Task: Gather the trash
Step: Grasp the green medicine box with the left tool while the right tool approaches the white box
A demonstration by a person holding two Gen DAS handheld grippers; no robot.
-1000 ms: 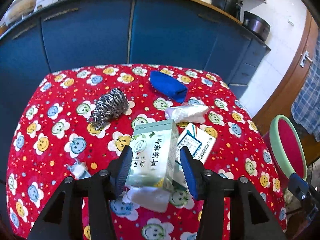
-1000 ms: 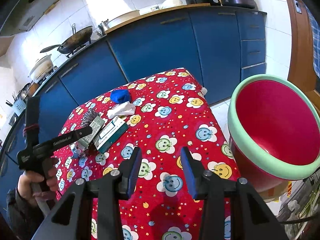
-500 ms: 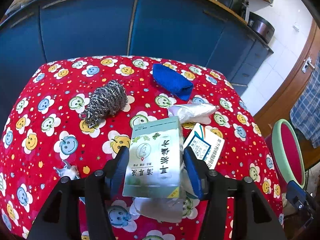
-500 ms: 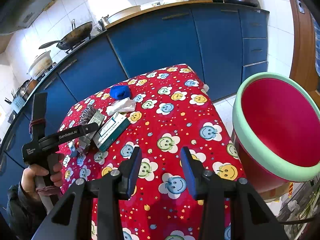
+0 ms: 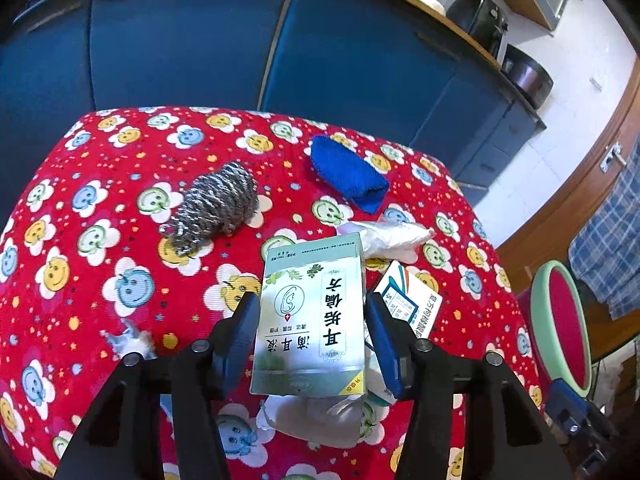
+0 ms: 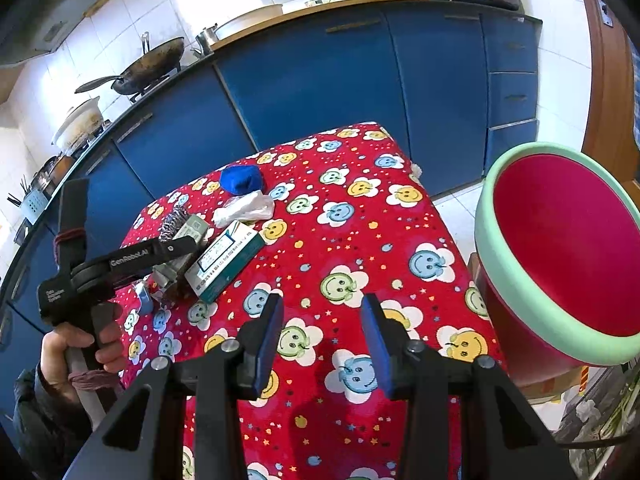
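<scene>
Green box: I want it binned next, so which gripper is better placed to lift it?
Left. The left gripper already straddles the green box, jaws closing on it. The right gripper hangs open over bare tablecloth, well away from the box, beside the red bin.

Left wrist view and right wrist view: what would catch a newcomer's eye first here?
The red smiley-flower tablecloth fills both views. In the left wrist view a pale green box sits between the closing jaws of the left gripper. In the right wrist view a red bin with a mint rim looms at the right.
</scene>
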